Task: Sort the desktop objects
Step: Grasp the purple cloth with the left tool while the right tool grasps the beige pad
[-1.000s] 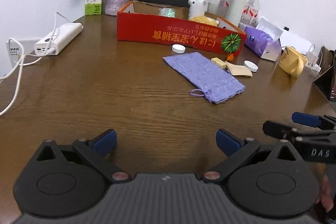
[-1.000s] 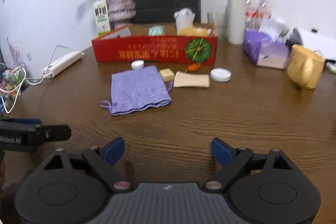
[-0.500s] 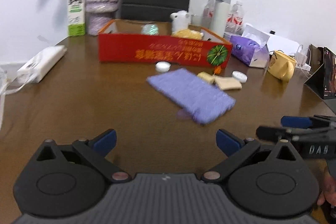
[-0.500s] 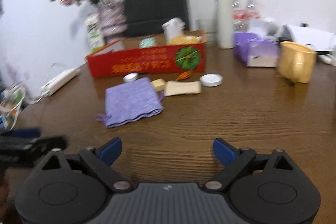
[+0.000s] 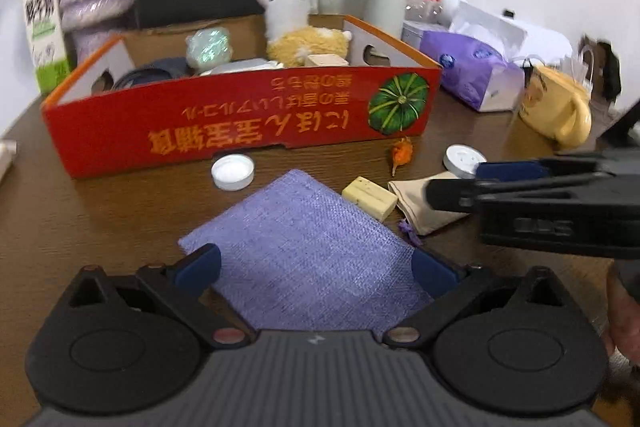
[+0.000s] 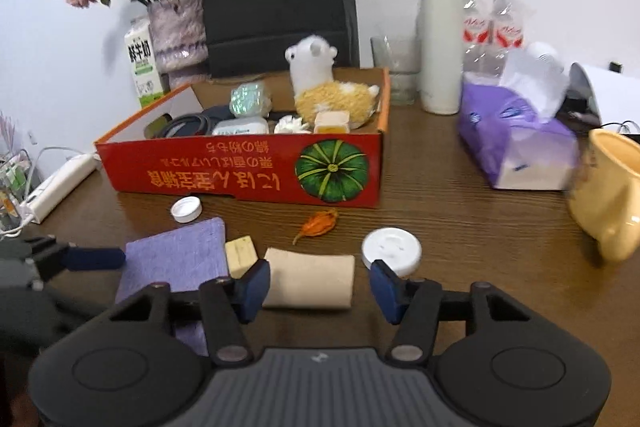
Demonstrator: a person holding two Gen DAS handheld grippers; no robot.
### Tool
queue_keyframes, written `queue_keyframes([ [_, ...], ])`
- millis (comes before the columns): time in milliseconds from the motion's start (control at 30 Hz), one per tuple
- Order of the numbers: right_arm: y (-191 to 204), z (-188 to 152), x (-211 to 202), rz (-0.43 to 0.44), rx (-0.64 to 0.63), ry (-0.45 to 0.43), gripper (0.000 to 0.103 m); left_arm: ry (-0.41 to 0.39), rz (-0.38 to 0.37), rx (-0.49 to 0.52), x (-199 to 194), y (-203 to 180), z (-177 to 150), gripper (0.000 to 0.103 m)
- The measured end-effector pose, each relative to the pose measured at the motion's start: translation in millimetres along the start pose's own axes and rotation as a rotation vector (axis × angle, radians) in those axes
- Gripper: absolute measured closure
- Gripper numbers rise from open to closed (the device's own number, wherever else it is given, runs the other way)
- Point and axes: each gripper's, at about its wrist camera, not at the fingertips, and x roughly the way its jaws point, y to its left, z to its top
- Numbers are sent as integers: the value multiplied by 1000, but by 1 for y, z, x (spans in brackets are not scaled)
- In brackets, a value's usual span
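Lying flat: woven purple pouch (image 5: 304,259), smooth beige pouch (image 6: 310,281), round white lid (image 6: 391,250)

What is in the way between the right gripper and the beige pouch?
Nothing visible. The right gripper has just been closing its jaws, and the beige pouch lies between them, not yet pinched. The yellow block sits beside it.

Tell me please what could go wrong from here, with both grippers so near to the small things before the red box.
The right gripper, jaws just closing, straddles the beige folded cloth pouch; its fingers may nudge the pale yellow block or the round white lid. The left gripper, open over the flat purple woven pouch, works close beside it, so the two could collide.
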Motion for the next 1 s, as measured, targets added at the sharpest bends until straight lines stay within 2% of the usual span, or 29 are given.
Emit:
queue_keyframes([
  [67, 6, -5, 10, -27, -27, 20, 63, -11, 5, -5, 1, -1, -2, 0],
  [167, 11, -10, 6, -48, -50, -2, 68, -23, 15, 18, -2, -4, -4, 12],
  [233, 11, -12, 5, -57, -44, -13, 82, -30, 14, 29, -6, -6, -5, 31],
  [267, 12, -13, 3, -51, -41, -15, 86, -34, 17, 26, -9, -7, -6, 38],
  [300, 13, -14, 1, -55, -37, -15, 89, -40, 26, 13, -12, -7, -7, 53],
  [333, 15, -17, -1, -64, -36, -16, 92, -45, 35, 2, -15, -8, -8, 67],
  [367, 18, -20, -5, -68, -38, -20, 92, -48, 43, -10, -18, -9, -10, 75],
  [400, 19, -23, -9, -70, -30, -25, 93, -48, 42, -30, -22, -8, -12, 90],
  [433, 20, -27, -15, -63, -10, -27, 94, -40, 20, -70, -28, -6, -15, 96],
  [533, 23, -45, -46, -35, 44, -55, 94, -2, -51, -160, -52, 0, -30, 97],
  [600, 25, -60, -67, -27, 69, -71, 94, -11, -75, -194, -76, 0, -47, 97],
  [800, 41, -112, -134, 12, 68, -117, 94, -4, -77, -185, -137, -21, -102, 97],
  [900, 50, -129, -165, 4, 65, -162, 94, -50, -79, -147, -166, -30, -112, 97],
  [1000, 60, -135, -195, -3, 72, -253, 94, -113, -51, -168, -193, -24, -111, 97],
])
